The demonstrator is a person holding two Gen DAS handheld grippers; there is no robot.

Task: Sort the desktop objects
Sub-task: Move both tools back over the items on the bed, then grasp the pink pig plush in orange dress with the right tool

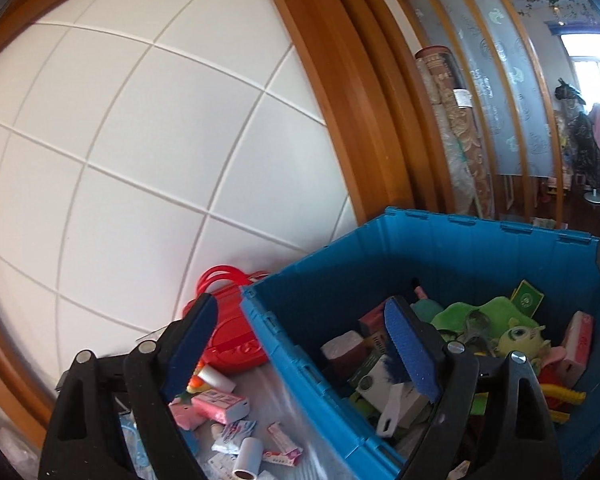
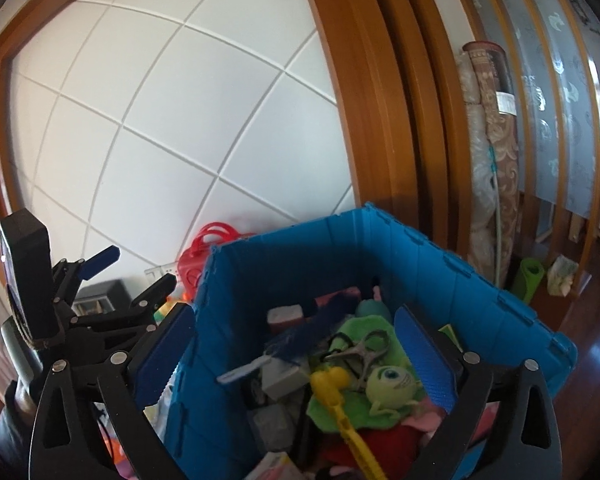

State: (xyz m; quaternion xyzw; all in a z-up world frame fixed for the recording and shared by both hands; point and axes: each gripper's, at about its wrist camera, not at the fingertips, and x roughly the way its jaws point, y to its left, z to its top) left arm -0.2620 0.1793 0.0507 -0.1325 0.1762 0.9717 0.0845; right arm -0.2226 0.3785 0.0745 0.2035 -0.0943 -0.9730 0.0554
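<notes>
Blue crate (image 1: 452,248): right half of the left wrist view, centre of the right wrist view; already heaped with sorted things, so judged well along.
Crate contents: green cloth (image 2: 352,332), one-eyed green plush (image 2: 392,384), scissors (image 2: 360,350), yellow plastic tool (image 2: 340,404), white-handled brush (image 1: 392,404), boxes and packets; piled loosely, no order visible.
Worktop (image 1: 288,412): clear-film-covered strip left of the crate; small items left on it, so judged not finished.
Left to sort: pink box (image 1: 220,404), blue-and-white packets (image 1: 236,432), small white roll (image 1: 250,456), pink-and-white stick packet (image 1: 284,446); lying close together near the crate's left wall.
Red bag (image 1: 228,320): far end of the worktop, against the white tiled wall (image 1: 120,140), touching or just beside the crate corner; cannot tell which.
Left gripper (image 1: 304,344): jaws wide apart, nothing held; straddling the crate's left wall, one finger over the worktop, the other over the crate.
Right gripper (image 2: 296,356): jaws at full spread, empty; left finger outside the crate's near-left wall, right finger over the contents.
Edges: crate walls tall and ribbed, top rim (image 2: 380,216) open; wall close behind on the far side.
Open room: free space above the crate; worktop strip narrow, crowded, hemmed between crate wall and near left edge.
Wooden door frame (image 1: 340,100): far right of the tiles, well apart from both grippers.
</notes>
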